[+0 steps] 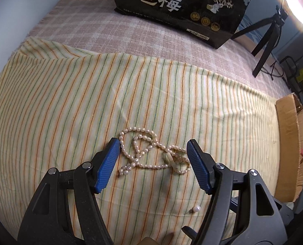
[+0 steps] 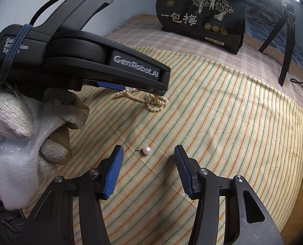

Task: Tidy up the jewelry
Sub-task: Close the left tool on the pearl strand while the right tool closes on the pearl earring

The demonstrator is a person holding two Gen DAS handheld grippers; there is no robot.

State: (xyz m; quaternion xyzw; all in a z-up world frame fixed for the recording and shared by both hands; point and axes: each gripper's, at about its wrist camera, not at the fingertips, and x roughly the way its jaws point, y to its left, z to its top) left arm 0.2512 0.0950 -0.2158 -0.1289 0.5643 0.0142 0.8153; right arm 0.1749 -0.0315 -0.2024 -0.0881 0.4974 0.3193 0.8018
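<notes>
Both tongs (image 1: 152, 149) (image 2: 148, 155) agape, empty.

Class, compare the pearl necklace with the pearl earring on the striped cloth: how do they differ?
The pearl necklace is a long tangled strand of many beads; the pearl earring is one round pearl on a short dark post. The necklace lies looped, the earring lies alone. Both are pale and rest untouched on the striped cloth.

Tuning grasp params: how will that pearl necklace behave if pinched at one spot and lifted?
The pearl necklace lies in loose, overlapping loops, so it is probably floppy: a pinch lifts one strand, the rest trailing. Crossed strands may snag. Smooth round beads could slip between the left tool pads.
</notes>
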